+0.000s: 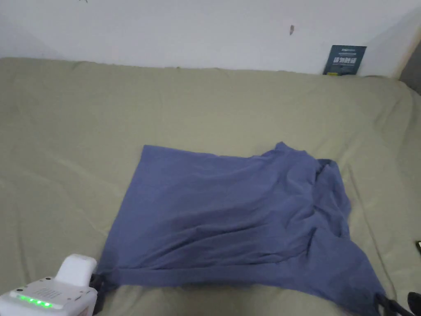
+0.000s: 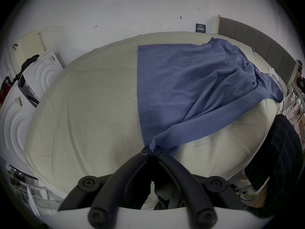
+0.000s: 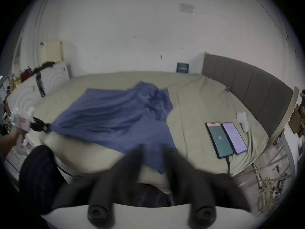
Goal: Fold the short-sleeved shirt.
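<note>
My left gripper (image 2: 152,152) has its jaws pinched together on the near corner of the blue short-sleeved shirt (image 2: 189,87), which lies spread on the olive-sheeted bed (image 2: 85,110). My right gripper (image 3: 152,151) is motion-blurred at the other near corner — jaws apart, grip impossible to tell. Its view adds two phones (image 3: 226,138) side by side near a grey headboard (image 3: 247,90). Farther off, a dark card (image 1: 344,60) leans on the wall — lettering illegible.
</note>
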The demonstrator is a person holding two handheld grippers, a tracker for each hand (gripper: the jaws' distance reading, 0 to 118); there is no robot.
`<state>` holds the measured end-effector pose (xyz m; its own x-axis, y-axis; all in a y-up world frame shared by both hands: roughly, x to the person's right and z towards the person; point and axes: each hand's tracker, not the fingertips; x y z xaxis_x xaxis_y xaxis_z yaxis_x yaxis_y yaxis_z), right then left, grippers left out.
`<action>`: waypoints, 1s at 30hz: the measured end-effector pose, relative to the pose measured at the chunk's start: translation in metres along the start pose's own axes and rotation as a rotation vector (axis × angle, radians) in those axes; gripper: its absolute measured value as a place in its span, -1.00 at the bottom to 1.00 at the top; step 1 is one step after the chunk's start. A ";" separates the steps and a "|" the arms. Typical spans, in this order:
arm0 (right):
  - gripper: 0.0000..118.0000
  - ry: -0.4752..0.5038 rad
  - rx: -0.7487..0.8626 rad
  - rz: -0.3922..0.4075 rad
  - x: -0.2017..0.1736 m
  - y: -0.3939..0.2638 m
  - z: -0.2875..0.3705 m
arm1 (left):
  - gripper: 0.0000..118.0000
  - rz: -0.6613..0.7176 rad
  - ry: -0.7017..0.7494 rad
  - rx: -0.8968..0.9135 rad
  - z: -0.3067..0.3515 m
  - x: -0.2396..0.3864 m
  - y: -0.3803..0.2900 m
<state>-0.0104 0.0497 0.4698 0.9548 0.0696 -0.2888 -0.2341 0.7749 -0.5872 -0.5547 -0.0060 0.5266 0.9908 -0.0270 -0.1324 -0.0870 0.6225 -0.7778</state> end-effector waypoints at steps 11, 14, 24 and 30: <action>-0.94 0.083 -0.278 -0.031 0.018 -0.004 -0.122 | -1.00 0.011 0.007 -0.019 0.012 0.020 -0.003; -0.94 0.090 -0.188 0.016 0.013 0.009 -0.102 | -1.00 0.024 -0.001 -0.030 0.017 0.015 -0.003; -0.94 0.151 -0.215 0.043 0.021 0.032 -0.008 | -1.00 0.016 -0.088 0.007 0.095 0.013 0.006; -0.94 0.181 -0.234 -0.029 0.024 0.040 -0.001 | -1.00 0.014 -0.105 0.026 0.096 0.005 0.013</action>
<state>0.0027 0.0815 0.4384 0.9183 -0.0799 -0.3878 -0.2637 0.6072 -0.7495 -0.5405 0.0768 0.5745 0.9950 0.0627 -0.0772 -0.0995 0.6425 -0.7598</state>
